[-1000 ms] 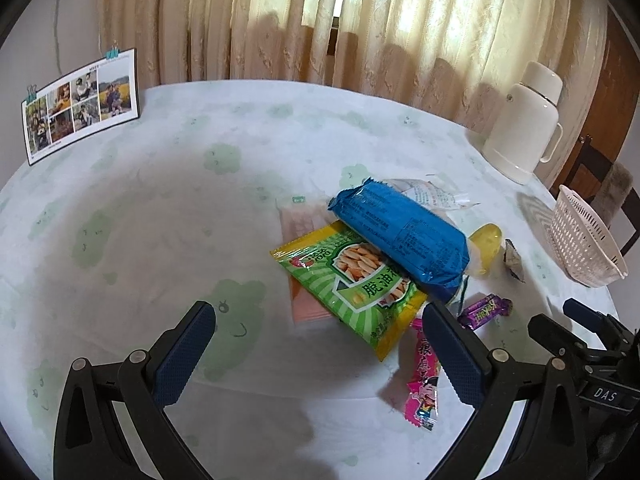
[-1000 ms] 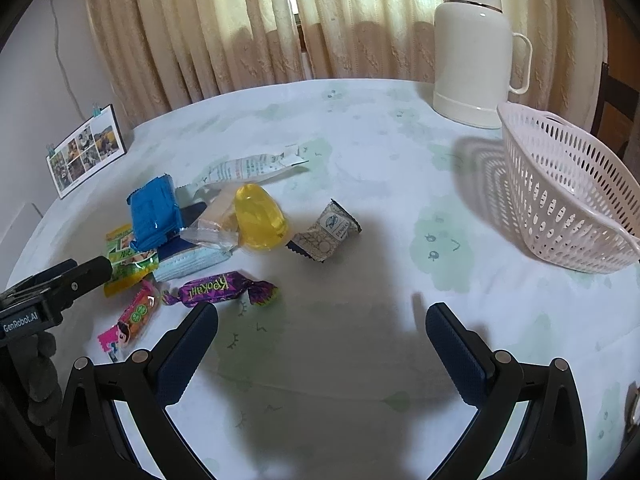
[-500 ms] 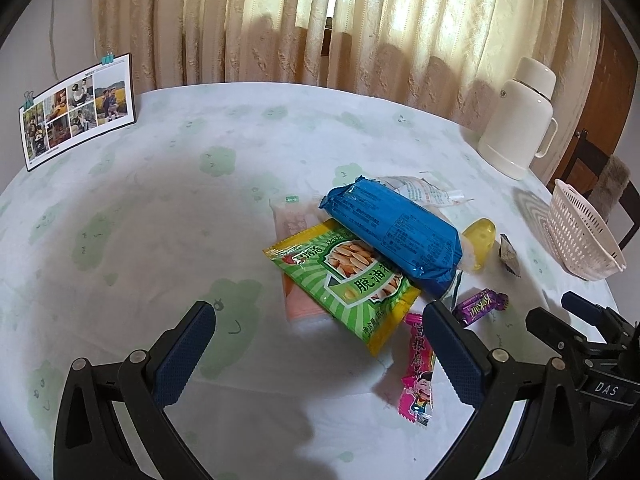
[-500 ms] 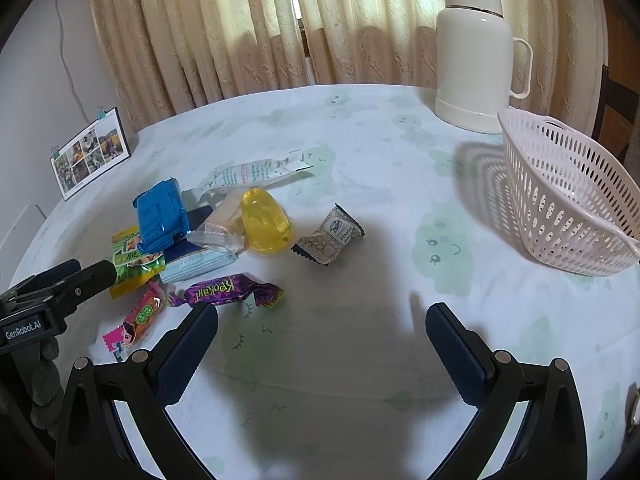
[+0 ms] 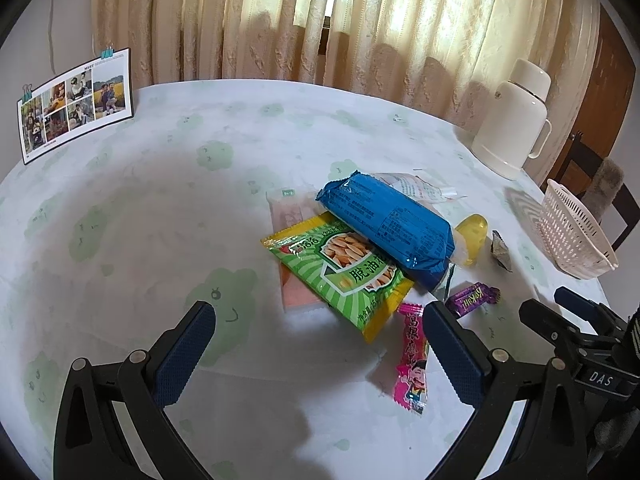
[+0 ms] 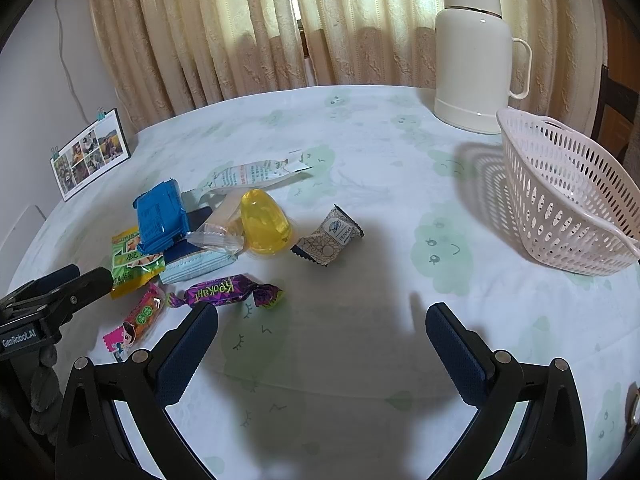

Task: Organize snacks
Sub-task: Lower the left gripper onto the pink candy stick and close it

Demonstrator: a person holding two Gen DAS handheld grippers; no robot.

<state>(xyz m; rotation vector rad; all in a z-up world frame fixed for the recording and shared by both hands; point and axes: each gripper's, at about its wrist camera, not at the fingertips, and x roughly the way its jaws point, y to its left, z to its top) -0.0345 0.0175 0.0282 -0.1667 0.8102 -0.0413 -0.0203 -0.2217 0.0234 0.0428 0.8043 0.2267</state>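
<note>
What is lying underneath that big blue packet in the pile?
The blue packet rests on a green snack bag, with a pale pink packet beneath that. A light blue wrapper pokes out below too. Whatever else lies under it is covered.

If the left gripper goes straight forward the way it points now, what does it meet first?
Probably the green snack bag, which lies just ahead of the open left gripper, slightly right of centre. Depth is hard to judge; it may meet bare tablecloth first.

"DAS" on right gripper (image 5: 576, 328).
</note>
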